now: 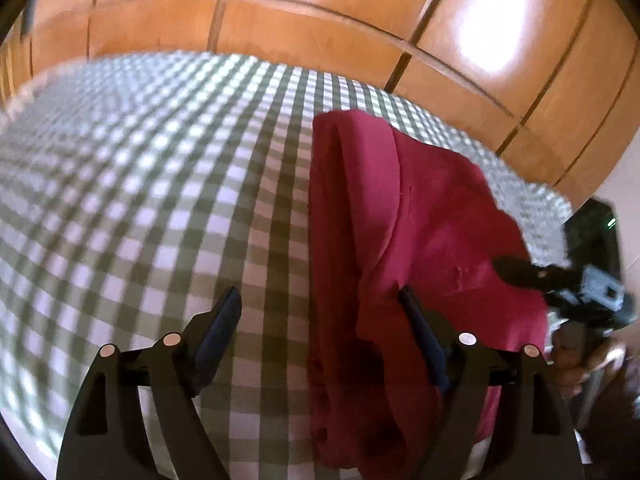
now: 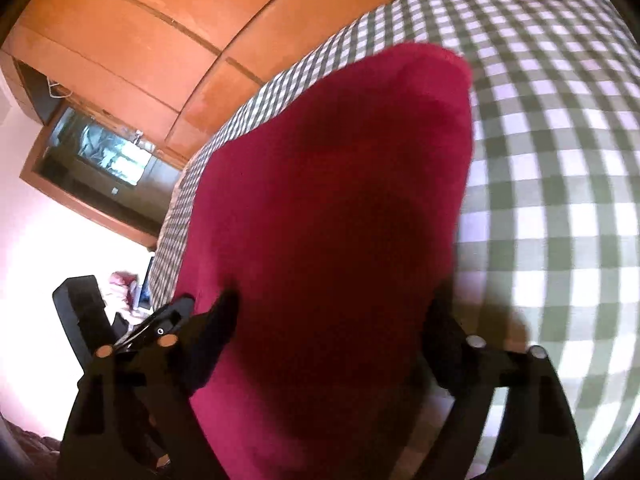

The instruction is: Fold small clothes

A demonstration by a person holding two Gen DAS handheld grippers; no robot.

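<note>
The left gripper stands with its jaws spread wide and nothing pinched. Its right finger lies against the near edge of the crimson garment, while its left finger hangs over bare checked cloth. The garment stretches ahead and to the right of this gripper, partly folded, with a curved fold line running along its length.

The right gripper is also spread apart, its fingers straddling the garment; the pads do not press on the fabric as far as the blurred view shows. The garment runs forward from between these fingers, narrowing toward its far end.

The garment lies flat on a bed covered by a green-and-white checked sheet. Beyond the bed rises a wooden wardrobe.
</note>
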